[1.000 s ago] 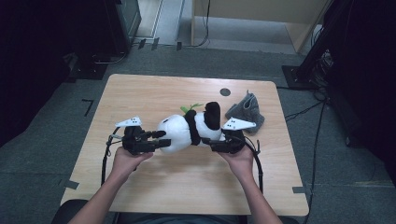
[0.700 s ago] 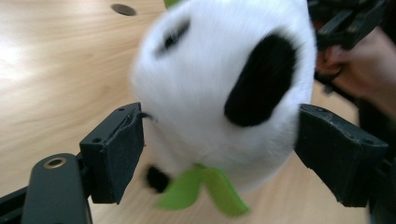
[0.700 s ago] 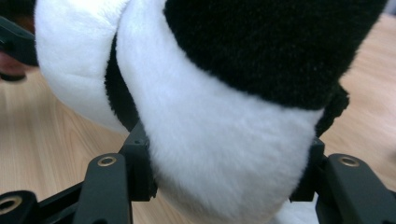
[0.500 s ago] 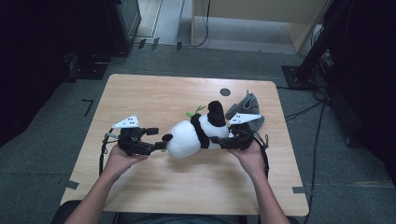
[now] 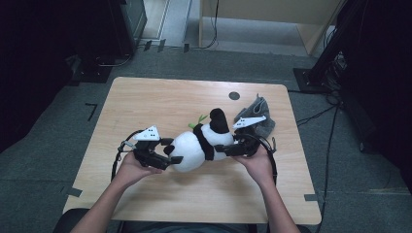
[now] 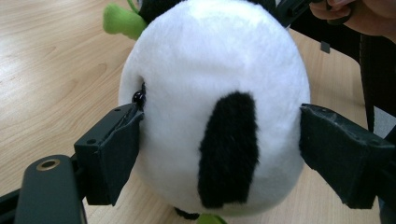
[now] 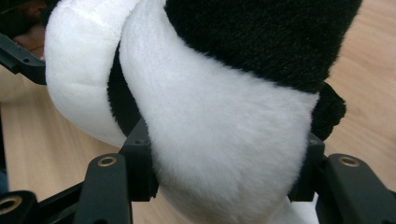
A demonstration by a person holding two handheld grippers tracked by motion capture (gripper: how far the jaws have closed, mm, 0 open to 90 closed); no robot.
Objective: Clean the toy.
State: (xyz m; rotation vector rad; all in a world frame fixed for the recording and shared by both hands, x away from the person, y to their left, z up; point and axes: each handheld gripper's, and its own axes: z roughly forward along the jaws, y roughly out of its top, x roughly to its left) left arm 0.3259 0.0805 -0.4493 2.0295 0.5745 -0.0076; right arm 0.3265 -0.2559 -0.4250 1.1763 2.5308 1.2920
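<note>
Plush, soft and round, the panda toy (image 5: 201, 145) is lying on its side near the middle of the desk (image 5: 160, 99), stretched between the 2 grippers, with a grey cloth (image 5: 262, 116) just beyond it. The biggest risk, as I judge it, is that the toy is sagging or rolling off to one side, because the left gripper (image 5: 172, 155) has just been opening its fingers (image 6: 112, 154): they are standing wide on either side of the white head, the near one barely grazing the fur and the far one clear of it, so they are gripping nothing. The right gripper (image 5: 228, 148) is squeezing the body, its fingers (image 7: 140, 163) sinking into white fur on both sides, carrying the toy alone.
</note>
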